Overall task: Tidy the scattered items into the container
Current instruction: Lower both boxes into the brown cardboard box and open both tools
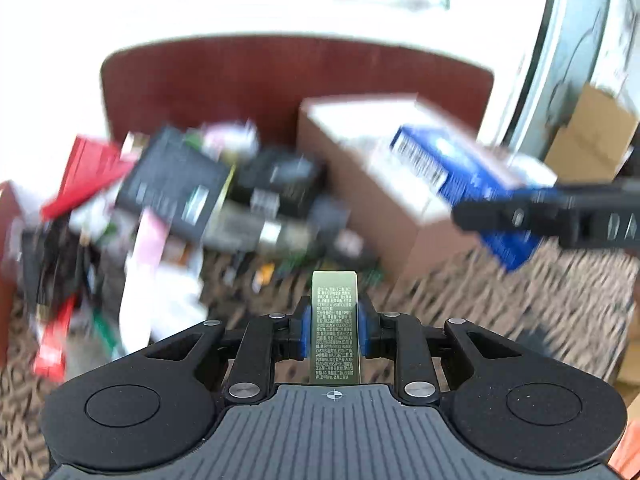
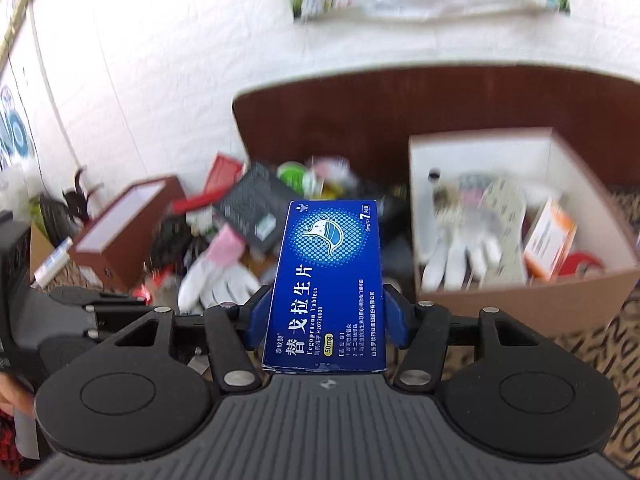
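Blue tablet box [image 2: 326, 284] nearest lens, clamped flat between fingers of right hand-held gripper [image 2: 324, 316], printed face up, carried left of open cardboard container [image 2: 520, 304]; container already holds white glove [image 2: 460, 252], orange box [image 2: 550, 240]
Left hand-held gripper [image 1: 334, 330] clamped on slim gold box [image 1: 335, 326], above patterned floor [image 1: 480, 300]
Advice: swing blue box right over rim, lower past wall, release over bare spot, not onto glove
Left waits – avoid collision
Scattered pile [image 2: 240, 216] remains

Bright daylight washes the white brick-textured wall [image 2: 160, 80] nearly blank; the left view smears with motion blur, both bend at their dark fisheye corners.
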